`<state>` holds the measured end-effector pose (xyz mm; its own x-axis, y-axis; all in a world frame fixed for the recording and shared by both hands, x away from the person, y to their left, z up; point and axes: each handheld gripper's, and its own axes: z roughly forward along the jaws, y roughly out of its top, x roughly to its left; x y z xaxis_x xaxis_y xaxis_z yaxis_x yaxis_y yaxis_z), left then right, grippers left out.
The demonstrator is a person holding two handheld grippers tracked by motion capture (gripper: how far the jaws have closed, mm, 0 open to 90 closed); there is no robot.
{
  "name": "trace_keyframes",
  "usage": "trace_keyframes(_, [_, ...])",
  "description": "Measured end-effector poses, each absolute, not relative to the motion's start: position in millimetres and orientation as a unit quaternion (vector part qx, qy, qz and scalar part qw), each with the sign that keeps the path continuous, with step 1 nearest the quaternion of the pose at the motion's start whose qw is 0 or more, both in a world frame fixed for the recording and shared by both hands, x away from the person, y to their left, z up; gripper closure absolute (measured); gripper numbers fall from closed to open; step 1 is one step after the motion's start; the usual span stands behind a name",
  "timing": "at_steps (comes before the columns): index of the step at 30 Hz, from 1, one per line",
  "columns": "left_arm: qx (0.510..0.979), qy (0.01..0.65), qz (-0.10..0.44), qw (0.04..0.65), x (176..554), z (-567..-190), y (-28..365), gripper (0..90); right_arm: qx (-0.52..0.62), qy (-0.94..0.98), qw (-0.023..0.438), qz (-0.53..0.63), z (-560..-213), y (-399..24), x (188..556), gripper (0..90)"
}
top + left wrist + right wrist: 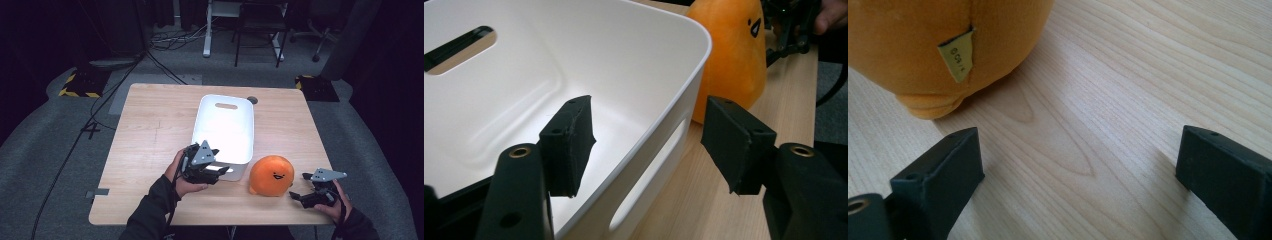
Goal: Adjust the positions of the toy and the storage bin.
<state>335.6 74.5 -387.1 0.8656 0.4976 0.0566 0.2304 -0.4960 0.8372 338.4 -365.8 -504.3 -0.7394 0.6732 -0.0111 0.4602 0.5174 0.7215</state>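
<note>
A white plastic bin [225, 125] with handle slots stands mid-table, and nothing lies inside it. My left gripper [218, 161] is open at the bin's near end. In the left gripper view, my left gripper [649, 145] straddles the near wall [684, 100], with one jaw inside and one outside. An orange round plush toy [271, 175] with a small face sits on the table to the right of the bin. The same plush [923, 45] shows a sewn tag in the right gripper view. My right gripper [300, 189] rests low on the wood to the plush's right. It [1078, 150] is open, with bare table between the jaws.
The wooden table [150, 130] has free room on its left half and far right. A small grey disc [252, 100] lies behind the bin. A chair and desk legs [260, 30], floor cables and striped stand bases [80, 85] lie beyond the table.
</note>
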Motion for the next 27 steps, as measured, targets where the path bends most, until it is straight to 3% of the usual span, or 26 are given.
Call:
trace_keyframes(17, [0.822, 0.268, 0.207, 0.457, 326.9, -386.3, 123.7, 21.8, 0.331, 0.858, 0.147, 0.364, -504.3, -365.6, 338.3, 4.7])
trace_keyframes(27, [0.807, 0.31, 0.21, 0.456, 324.5, -395.2, 150.0, 19.2, 0.335, 0.856, 0.145, 0.366, -504.5, -364.9, 338.6, 4.8])
